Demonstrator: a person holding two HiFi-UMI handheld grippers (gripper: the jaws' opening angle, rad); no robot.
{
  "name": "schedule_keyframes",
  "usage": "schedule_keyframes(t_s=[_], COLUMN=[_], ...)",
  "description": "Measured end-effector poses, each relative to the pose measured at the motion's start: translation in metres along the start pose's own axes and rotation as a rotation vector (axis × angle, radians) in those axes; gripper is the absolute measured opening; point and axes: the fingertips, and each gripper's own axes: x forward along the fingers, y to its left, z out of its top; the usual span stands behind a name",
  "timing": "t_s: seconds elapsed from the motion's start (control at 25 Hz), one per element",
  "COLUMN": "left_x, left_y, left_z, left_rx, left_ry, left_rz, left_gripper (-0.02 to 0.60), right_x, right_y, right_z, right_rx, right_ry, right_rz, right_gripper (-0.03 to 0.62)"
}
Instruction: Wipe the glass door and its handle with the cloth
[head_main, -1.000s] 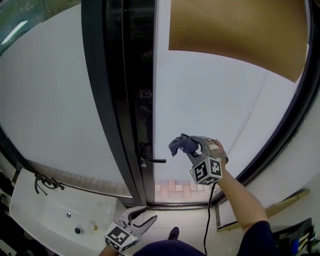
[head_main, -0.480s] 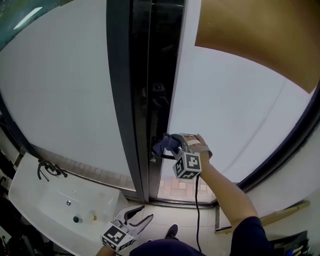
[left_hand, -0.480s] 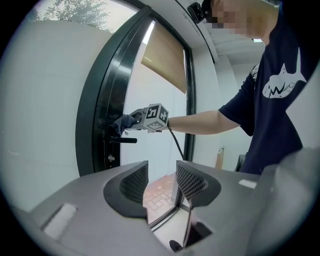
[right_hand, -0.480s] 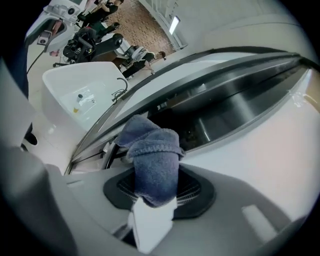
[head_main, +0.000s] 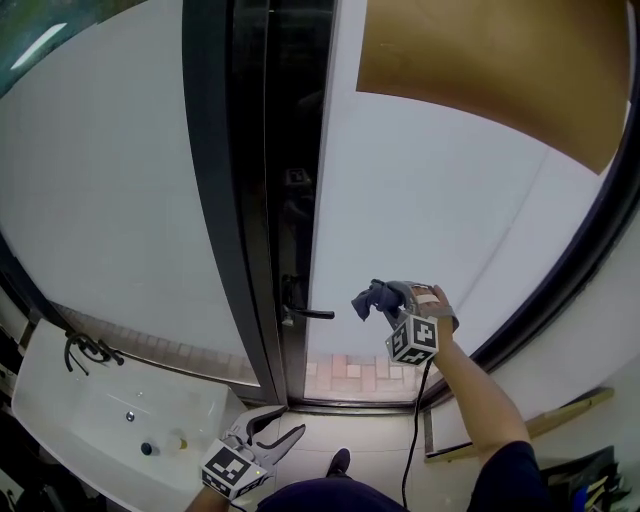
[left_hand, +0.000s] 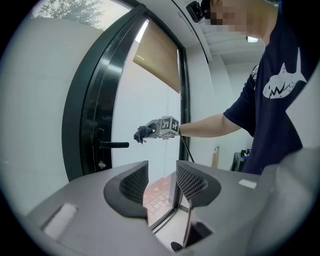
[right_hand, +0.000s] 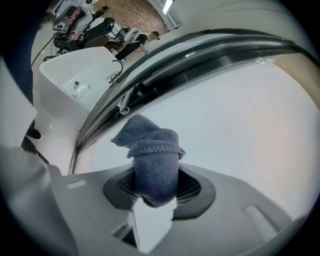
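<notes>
My right tool (head_main: 392, 296) drew back off handle (head_main: 312, 314); pinching blue cloth (head_main: 372, 299), just right of handle tip, apart, before glass door (head_main: 440, 200). My left tool (head_main: 278, 430) spread, low.

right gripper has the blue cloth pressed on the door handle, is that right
No. The right gripper does have the blue cloth between its jaws, but the cloth is not on the door handle: the head view shows it held clear, to the right of the handle's tip.
</notes>
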Motion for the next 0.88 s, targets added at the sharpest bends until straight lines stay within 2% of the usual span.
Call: schedule_keyframes(t_s=[0.28, 0.4, 0.52, 0.64, 0.88], left_x=[0.006, 0.005, 0.001, -0.004, -0.011], left_y=[-0.001, 0.0, 0.002, 0.005, 0.009], left_z=[0.004, 0.005, 0.004, 0.001, 0.0], left_rx=[0.014, 0.018, 0.015, 0.002, -0.007], left_ry=[0.007, 0.007, 0.007, 0.012, 0.008], left_rz=[-0.021, -0.019, -0.009, 0.002, 0.032], left_gripper=[0.17, 0.17, 0.17, 0.17, 0.17], right_x=[-0.03, -0.039, -0.045, -0.048, -0.033], right_y=[-0.018, -0.025, -0.027, -0.029, -0.035], right_z=[-0.074, -0.091, -0.091, -0.053, 0.091], right_rx=[0.049, 0.073, 0.1, 0.145, 0.267], right_ry=[0.121, 0.154, 0.16, 0.068, -0.228], right_rz=[-0.044, -0.065, -0.085, -0.089, -0.005], right_gripper=[0.15, 0.15, 0.15, 0.15, 0.15])
